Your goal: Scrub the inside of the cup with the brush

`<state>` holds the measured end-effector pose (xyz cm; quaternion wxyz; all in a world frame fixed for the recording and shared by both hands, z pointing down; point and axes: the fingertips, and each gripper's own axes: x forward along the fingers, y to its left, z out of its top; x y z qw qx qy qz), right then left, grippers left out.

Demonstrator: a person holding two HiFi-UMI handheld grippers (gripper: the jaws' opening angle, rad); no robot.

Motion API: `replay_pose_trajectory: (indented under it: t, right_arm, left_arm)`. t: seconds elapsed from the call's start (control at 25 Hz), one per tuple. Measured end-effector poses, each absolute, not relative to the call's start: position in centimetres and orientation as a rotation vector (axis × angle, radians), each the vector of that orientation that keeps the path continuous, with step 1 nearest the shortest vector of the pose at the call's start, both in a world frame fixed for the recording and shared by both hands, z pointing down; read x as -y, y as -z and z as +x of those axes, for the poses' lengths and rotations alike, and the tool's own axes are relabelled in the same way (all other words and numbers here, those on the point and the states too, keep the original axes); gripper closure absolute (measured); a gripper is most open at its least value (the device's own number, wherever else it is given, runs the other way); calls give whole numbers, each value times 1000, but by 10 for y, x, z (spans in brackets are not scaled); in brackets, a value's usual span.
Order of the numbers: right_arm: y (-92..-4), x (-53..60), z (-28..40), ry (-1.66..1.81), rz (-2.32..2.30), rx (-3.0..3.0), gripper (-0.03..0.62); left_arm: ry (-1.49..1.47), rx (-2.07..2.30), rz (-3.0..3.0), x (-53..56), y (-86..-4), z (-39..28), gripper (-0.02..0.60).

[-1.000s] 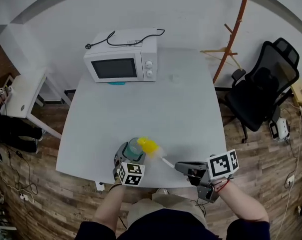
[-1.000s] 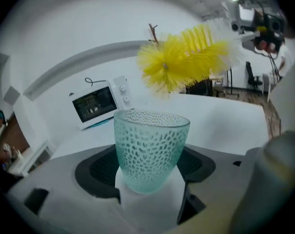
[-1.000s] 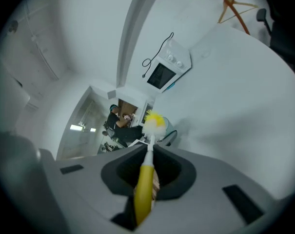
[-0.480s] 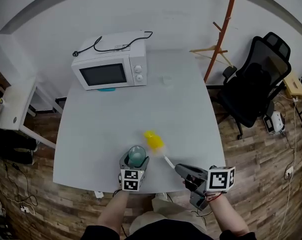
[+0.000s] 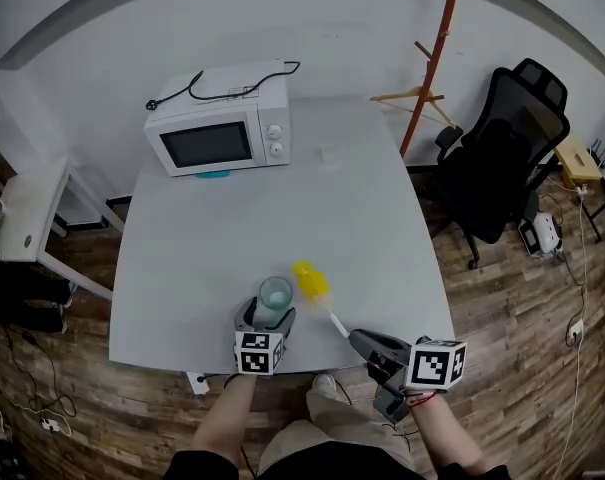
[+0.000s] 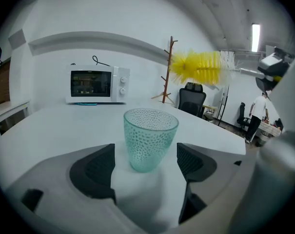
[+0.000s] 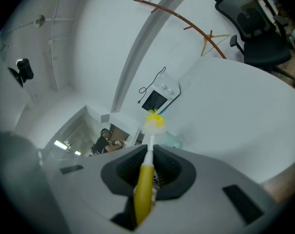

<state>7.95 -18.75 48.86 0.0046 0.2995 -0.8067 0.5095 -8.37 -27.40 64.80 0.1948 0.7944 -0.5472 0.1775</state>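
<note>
A white microwave (image 5: 220, 137) sits at the far left of the pale tabletop (image 5: 362, 228), its black power cable (image 5: 222, 76) lying on top. To the right, on the wood-plank floor (image 5: 522, 328), stand a black office chair (image 5: 492, 163) and a wooden coat stand (image 5: 430, 58).

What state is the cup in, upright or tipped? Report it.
Upright: the cup stands on the table, rim up, between the left hand-held gripper's open jaws.

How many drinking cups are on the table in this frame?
1. The pale green dimpled glass cup stands upright near the white table's front edge, between the left gripper's open fingers, touching neither. No other shows; the closed white microwave could hide one.
</note>
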Motion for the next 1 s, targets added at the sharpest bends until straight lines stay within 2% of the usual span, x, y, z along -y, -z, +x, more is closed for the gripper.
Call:
replay_pose_trajectory:
  t: [0.36, 0.4, 0.48, 0.6, 0.8, 1.0]
  right_arm:
    - [-504, 137, 73, -1235, 1162, 2500, 545]
    - [-506, 132, 72, -1175, 1184, 2493, 545]
    - [-509, 122, 71, -1056, 1225, 2476, 545]
    - [-510, 105, 66, -912, 1264, 2463, 545]
    - [-507, 79, 59, -652, 1306, 2449, 545]
    - [-501, 57, 55, -579, 1319, 2467, 545]
  left_arm:
    - [-432, 1525, 2260, 199, -607, -86, 215]
    - [-422, 1537, 2263, 190, -601, -88, 243]
    - [-402, 1576, 2260, 171, -589, -92, 409]
    - [-365, 1622, 2257, 145, -573, -98, 516]
    - [-321, 1651, 2246, 104, -548, -103, 563]
    - [-264, 1653, 2233, 74, -526, -106, 563]
